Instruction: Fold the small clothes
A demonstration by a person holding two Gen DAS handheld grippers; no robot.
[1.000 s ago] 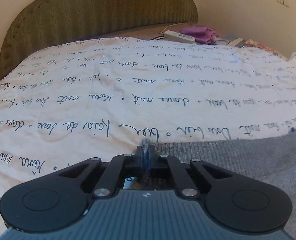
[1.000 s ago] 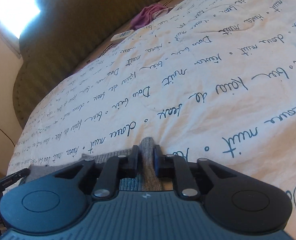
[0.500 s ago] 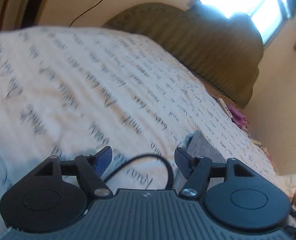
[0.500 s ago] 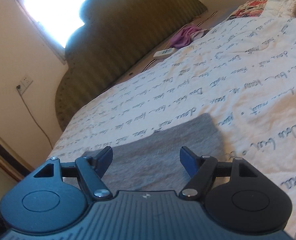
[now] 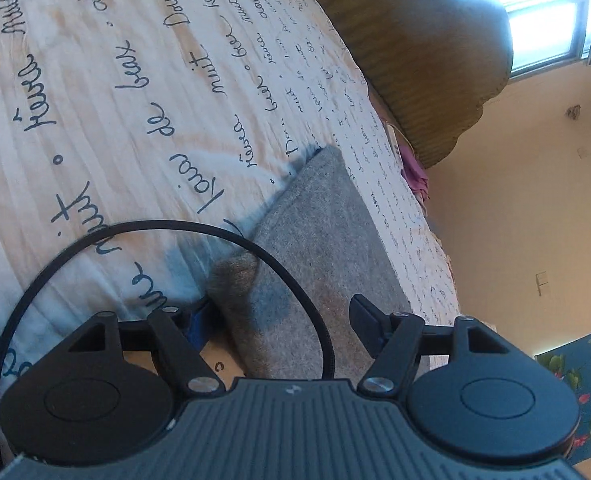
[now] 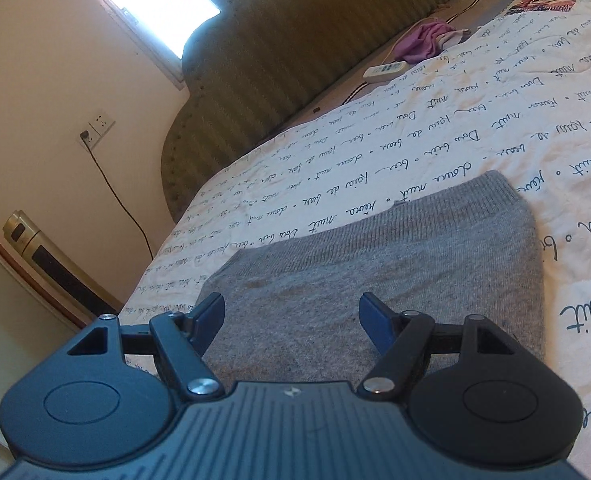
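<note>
Sweater (image 6: 375, 272) folded flat on bedspread (image 6: 475, 128); both claws spread, empty.

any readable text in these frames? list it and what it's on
"nuit", "de beaux", "rêves": cursive script printed in repeating rows on the white bedspread; spelling is my best reading, and the rows farther away are too small to read.
Remote control near the headboard: buttons show, labels too small to read.
Grey garment, left gripper, right gripper: no text, only a small moulded mark.

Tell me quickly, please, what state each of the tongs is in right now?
Left tongs: open, holding nothing, over the grey garment.
Right tongs: open, holding nothing, over the same garment.
</note>
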